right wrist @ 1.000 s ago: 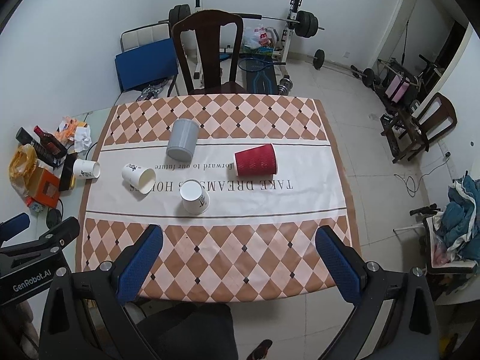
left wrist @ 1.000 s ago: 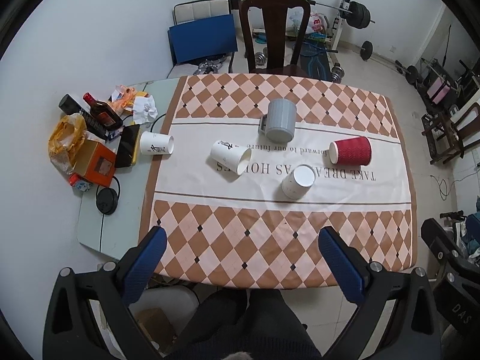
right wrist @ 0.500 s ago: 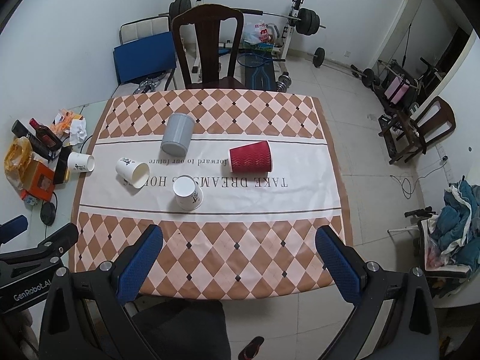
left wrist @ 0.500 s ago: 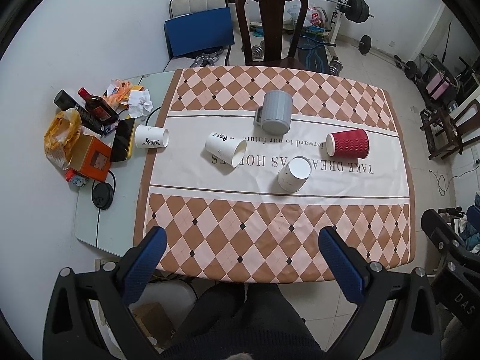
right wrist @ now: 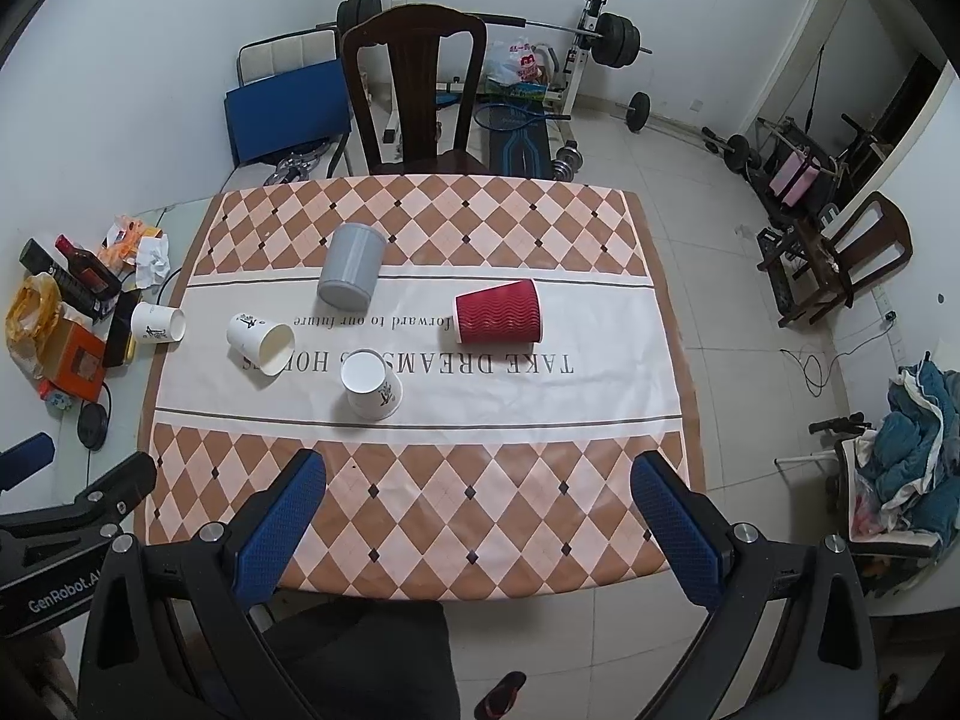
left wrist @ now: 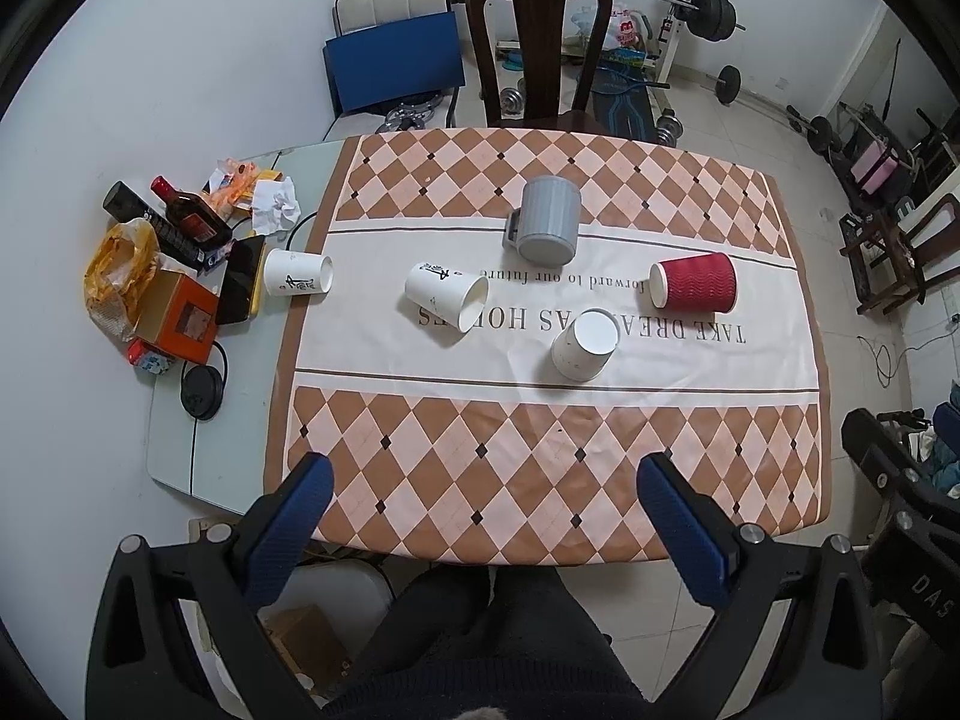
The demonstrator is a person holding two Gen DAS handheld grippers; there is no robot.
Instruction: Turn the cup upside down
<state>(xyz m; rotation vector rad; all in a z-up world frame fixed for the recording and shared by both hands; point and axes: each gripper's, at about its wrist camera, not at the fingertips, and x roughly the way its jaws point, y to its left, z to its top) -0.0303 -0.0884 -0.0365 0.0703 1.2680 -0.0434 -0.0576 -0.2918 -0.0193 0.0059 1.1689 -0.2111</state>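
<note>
Several cups are on a checked tablecloth [left wrist: 480, 450]. A grey mug [left wrist: 549, 221] [right wrist: 351, 264] stands upside down. A red paper cup [left wrist: 695, 281] [right wrist: 497, 315] lies on its side. A white paper cup [left wrist: 585, 345] [right wrist: 369, 385] stands upside down. Another white cup [left wrist: 447, 295] [right wrist: 261, 341] lies on its side, and a third [left wrist: 298, 273] [right wrist: 157, 323] lies at the cloth's left edge. My left gripper [left wrist: 480, 516] and right gripper [right wrist: 477, 510] are both open and empty, high above the table's near edge.
Left of the cloth lie a bottle [left wrist: 189, 213], an orange box [left wrist: 177, 315], a yellow bag [left wrist: 117, 267] and crumpled paper [left wrist: 273, 204]. A dark wooden chair [left wrist: 540, 54] stands at the far side. Gym weights [right wrist: 612, 30] and a second chair [right wrist: 840, 258] stand on the floor.
Both grippers have drawn back and up from the table, so the cups look smaller and farther. No cup has moved. Both stay open.
</note>
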